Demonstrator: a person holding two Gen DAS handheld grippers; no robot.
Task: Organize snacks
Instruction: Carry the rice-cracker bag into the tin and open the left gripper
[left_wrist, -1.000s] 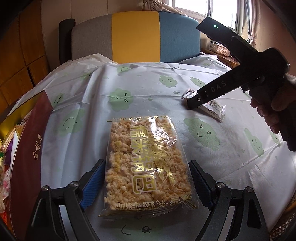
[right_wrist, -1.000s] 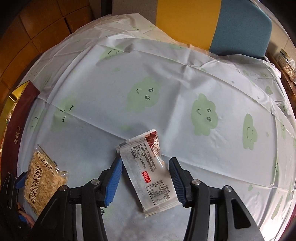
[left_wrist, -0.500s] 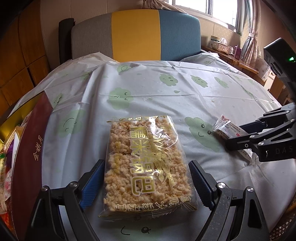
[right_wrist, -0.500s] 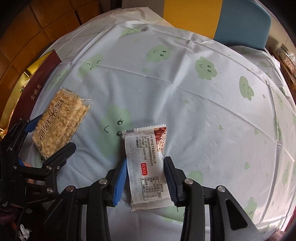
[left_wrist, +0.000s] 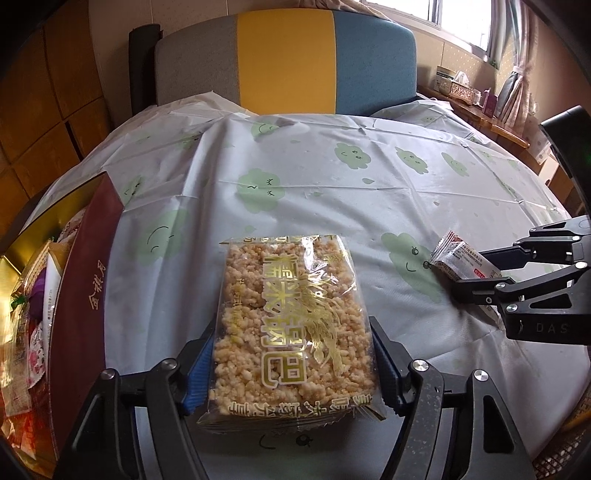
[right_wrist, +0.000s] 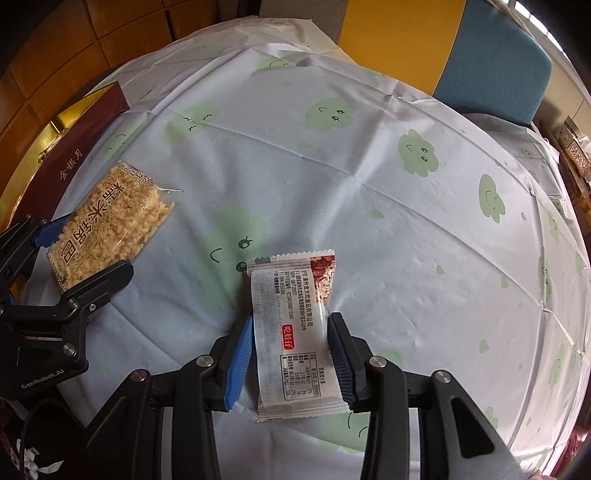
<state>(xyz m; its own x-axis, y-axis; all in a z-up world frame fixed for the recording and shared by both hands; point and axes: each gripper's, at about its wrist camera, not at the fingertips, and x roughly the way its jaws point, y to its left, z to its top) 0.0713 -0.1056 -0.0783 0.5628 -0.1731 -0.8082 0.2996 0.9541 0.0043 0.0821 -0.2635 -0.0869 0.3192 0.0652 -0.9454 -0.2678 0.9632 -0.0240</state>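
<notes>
So there's a round table with a white cloth covered in little green smiley clouds, and two snacks are out on it.

The left gripper is pointed down at the clear rice-cracker pack, the one with big gold lettering. Its blue-padded fingers have just been closing in, and in the left wrist view they now sit right up against both long edges of the pack, which lies flat on the cloth. Looks like contact on both sides, grip on the near half of the bag. From the right wrist view the same pack is over at 9 o'clock, with the left gripper straddling it.

The right gripper has the white snack bar wrapper between its fingers. They've closed in over the last moment and both pads touch the wrapper's sides, so it's pinched, about halfway along its length. The red-brown printed end points toward 12 o'clock. From the left camera this bar sits at 3 o'clock, with the right gripper clamped on it.

A dark red gift box with gold lining sits at 9 o'clock of the left view, just beside the rice pack, with assorted wrapped snacks inside. Behind the table at 12 o'clock there's a grey, yellow and blue chair back.
</notes>
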